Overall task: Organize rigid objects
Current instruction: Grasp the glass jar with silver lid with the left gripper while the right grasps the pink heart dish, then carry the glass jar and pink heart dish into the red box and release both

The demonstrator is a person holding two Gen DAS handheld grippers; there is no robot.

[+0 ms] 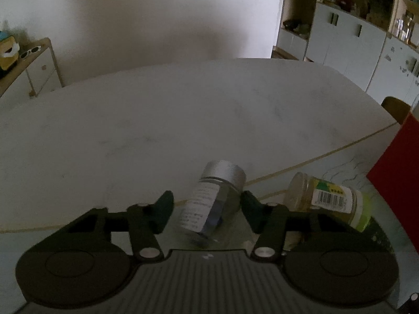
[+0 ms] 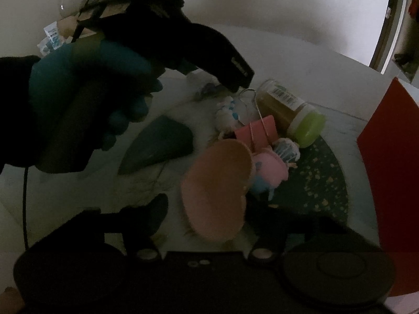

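Note:
My left gripper [image 1: 207,204] is open around a small glass bottle with a silver cap [image 1: 212,198], which lies tilted between the fingers; a gap shows on the left side. A jar with a lime-green lid [image 1: 330,201] lies on its side to the right, on a dark round tray [image 1: 379,233]. In the right wrist view, my right gripper [image 2: 207,209] holds a pink, bean-shaped flat object [image 2: 217,191] between its jaws. Beyond it lie a pink binder clip [image 2: 258,130], a pink toy [image 2: 269,167], the green-lidded jar [image 2: 290,110] and the tray [image 2: 322,183]. The left gripper's body [image 2: 183,41] hovers above them.
A red box [image 1: 398,175] stands at the right, also in the right wrist view [image 2: 392,170]. A dark wedge-shaped object [image 2: 159,146] lies on the white marble table [image 1: 183,120]. A blue-gloved hand [image 2: 86,99] holds the left gripper. Cabinets and shelves [image 1: 353,26] stand behind.

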